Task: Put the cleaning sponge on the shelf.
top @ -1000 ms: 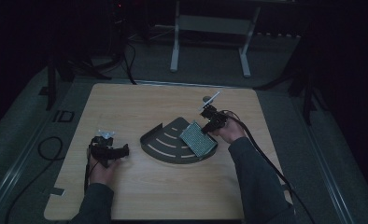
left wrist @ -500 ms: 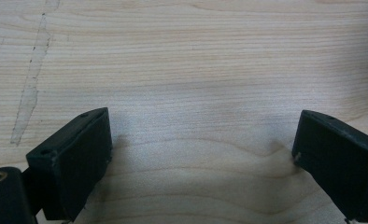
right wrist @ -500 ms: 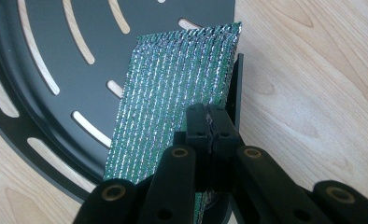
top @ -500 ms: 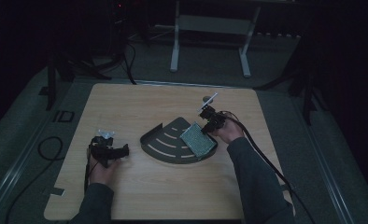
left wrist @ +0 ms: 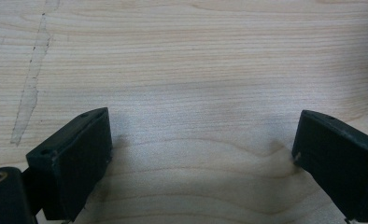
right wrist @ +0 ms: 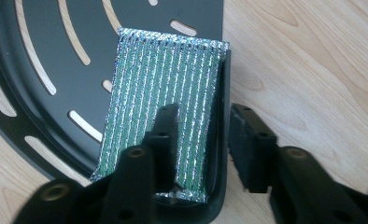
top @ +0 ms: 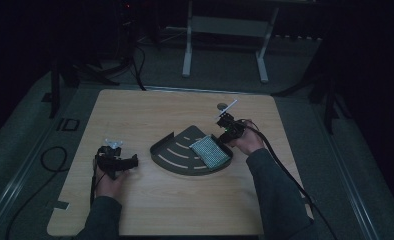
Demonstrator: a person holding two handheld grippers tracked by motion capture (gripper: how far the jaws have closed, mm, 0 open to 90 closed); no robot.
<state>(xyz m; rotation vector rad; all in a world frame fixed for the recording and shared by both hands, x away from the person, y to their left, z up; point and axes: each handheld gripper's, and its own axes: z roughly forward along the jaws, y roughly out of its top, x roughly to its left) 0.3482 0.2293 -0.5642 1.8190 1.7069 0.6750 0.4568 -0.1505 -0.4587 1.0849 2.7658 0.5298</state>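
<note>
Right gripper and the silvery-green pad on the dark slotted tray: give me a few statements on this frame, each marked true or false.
1. The silvery-green pad lies on the dark slotted tray, against its straight raised wall. True.
2. The right gripper is clamped shut on the pad. False: its jaws have just been opening; one jaw is over the pad, the other outside the tray wall.
3. The left gripper holds a second pad. False: its jaws stand wide apart over bare wooden table.
4. In the high view, the tray sits between the two hands. True.
5. The pad lies off the tray on the table. False: it rests on the tray.
</note>
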